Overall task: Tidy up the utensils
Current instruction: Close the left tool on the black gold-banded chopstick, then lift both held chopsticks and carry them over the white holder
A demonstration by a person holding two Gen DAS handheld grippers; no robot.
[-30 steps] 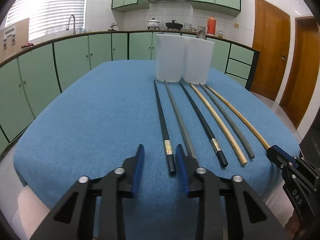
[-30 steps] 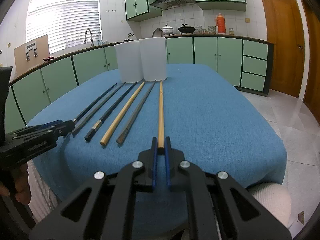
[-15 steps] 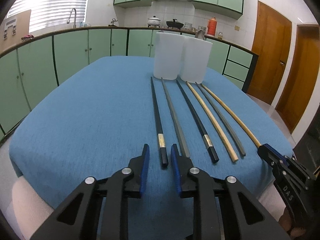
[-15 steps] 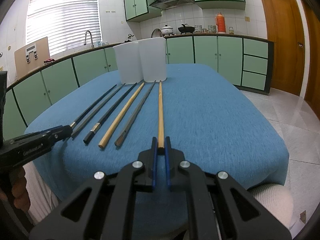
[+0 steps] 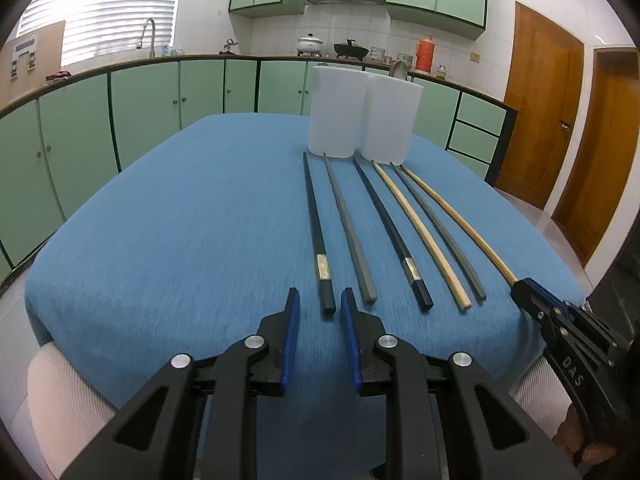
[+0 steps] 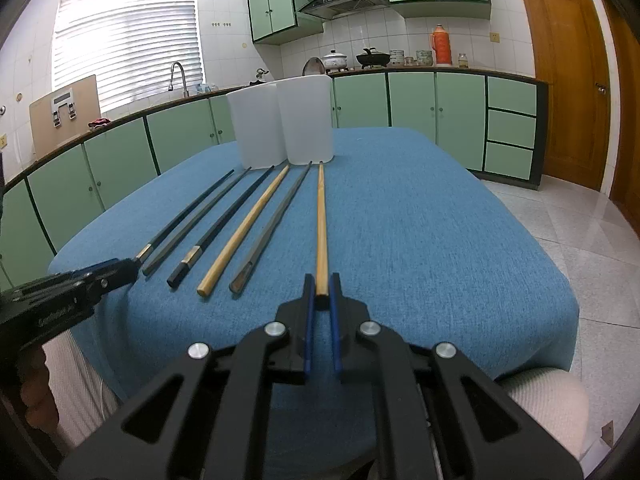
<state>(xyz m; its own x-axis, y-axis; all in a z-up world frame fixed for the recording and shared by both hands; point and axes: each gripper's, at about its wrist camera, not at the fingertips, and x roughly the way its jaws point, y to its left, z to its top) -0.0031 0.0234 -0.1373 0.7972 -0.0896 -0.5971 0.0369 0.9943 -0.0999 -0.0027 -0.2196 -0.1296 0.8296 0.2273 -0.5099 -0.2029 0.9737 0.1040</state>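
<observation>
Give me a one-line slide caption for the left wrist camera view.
Open left gripper lines up on the leftmost black chopstick; the right gripper grips the far wooden one.

Blue tablecloth (image 5: 180,220); black, grey, tan chopsticks (image 5: 356,236) (white cups (image 5: 362,116)).

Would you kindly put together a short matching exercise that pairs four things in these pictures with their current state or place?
Things:
1. left tool
2. right tool
3. leftmost black chopstick
4. two white containers

States or places:
A. standing side by side at the far ends of the chopsticks
B. shut on the near end of the rightmost wooden chopstick
C. open, jaws either side of a chopstick's near end
D. lying flat on the blue tablecloth, gold band near its end

Pairs: 1-C, 2-B, 3-D, 4-A
</observation>
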